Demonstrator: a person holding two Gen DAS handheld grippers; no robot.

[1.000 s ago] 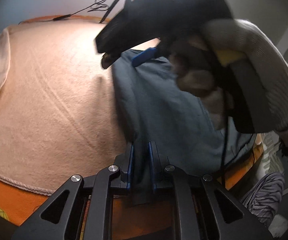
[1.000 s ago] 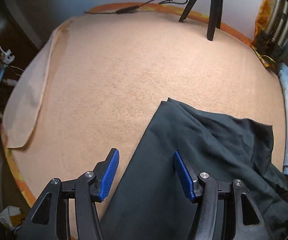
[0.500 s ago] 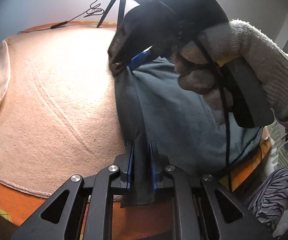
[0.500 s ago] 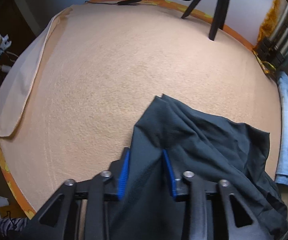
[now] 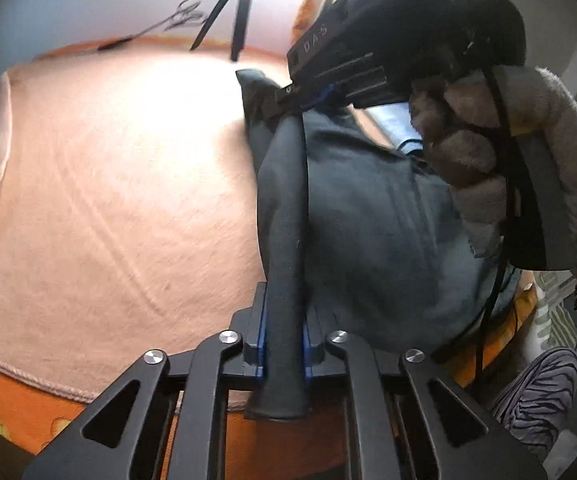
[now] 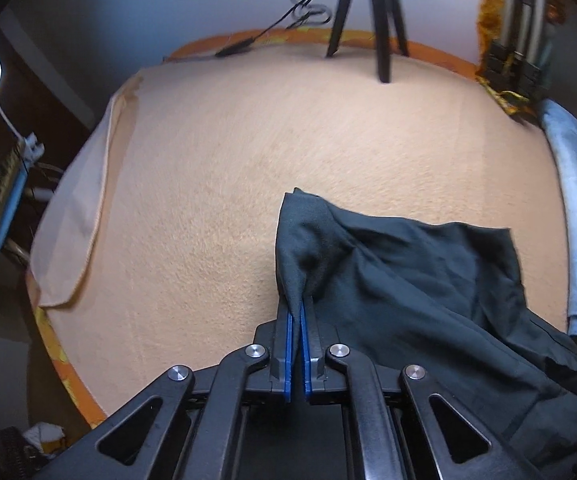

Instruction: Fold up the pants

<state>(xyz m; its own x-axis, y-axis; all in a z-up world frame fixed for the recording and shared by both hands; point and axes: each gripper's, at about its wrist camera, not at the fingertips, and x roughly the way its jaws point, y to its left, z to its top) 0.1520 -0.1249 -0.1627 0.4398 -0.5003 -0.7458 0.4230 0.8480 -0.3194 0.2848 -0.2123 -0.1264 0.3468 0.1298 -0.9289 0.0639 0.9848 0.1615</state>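
Dark charcoal fabric pants (image 5: 352,216) run as a taut rolled edge from between the clenched pads of the left gripper (image 5: 283,344) ahead to the right gripper (image 5: 300,100), gripped by a gloved hand (image 5: 528,168); a thin bite could slip if the two pull apart. From the right wrist, its jaws pinch a corner peak, the rest draped to their right. Peach fleece blanket (image 6: 288,140) lies open ahead and left; black tripod legs (image 6: 380,20) stand far ahead.

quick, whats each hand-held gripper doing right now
left hand-held gripper: shut on the dark pants.
right hand-held gripper: shut on the pants' edge.
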